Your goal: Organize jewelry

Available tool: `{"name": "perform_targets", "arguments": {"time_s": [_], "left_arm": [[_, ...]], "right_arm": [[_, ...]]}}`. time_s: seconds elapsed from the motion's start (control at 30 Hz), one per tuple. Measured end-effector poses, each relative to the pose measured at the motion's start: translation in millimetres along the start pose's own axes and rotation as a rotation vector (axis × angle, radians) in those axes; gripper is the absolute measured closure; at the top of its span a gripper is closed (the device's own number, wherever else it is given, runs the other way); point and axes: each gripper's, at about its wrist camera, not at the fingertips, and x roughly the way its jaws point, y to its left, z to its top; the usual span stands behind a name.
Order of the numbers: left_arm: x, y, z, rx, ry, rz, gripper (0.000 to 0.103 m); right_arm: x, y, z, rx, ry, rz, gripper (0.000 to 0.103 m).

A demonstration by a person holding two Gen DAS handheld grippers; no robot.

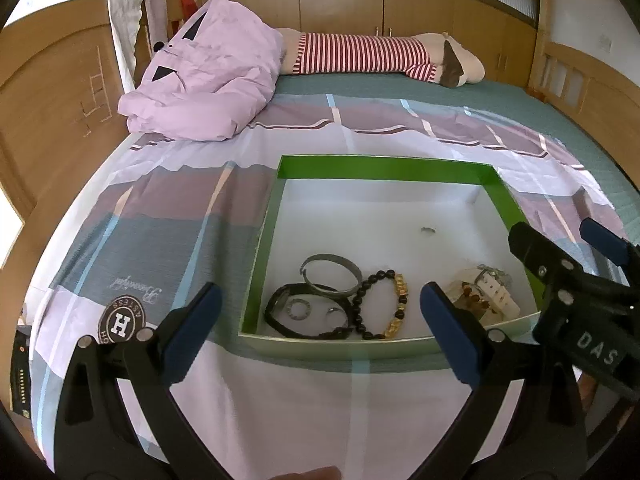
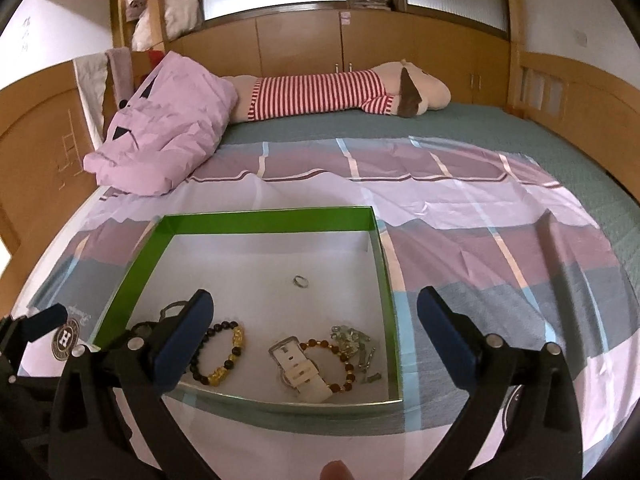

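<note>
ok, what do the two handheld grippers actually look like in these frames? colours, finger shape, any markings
Both match: black plastic scissor-style frames with silver pivot rivets, each ending in two flat fingers faced with dark blue pads. Left gripper; right gripper. The left wrist view also catches the right gripper's side, where white lettering reads "DAS". No cables or sleeves are visible; only a fingertip shows at the bottom edge of each view.

We see the box point(image 2: 384, 264) on the bedspread point(image 2: 500, 240), with bracelets point(image 2: 218, 354) and a watch strap point(image 2: 300, 372) in its near part, a ring point(image 2: 301, 281) lying farther back, and a quilt point(image 2: 160, 136) behind to the left.
</note>
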Motion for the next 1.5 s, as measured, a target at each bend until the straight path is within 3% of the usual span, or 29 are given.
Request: {"name": "perform_targets", "arguments": {"time_s": [1.5], "left_arm": [[5,-5,-5,0.015,0.022,0.004,0.002]], "right_arm": [[0,13,-5,-0.063,0.002,0.012,0.001]]}}
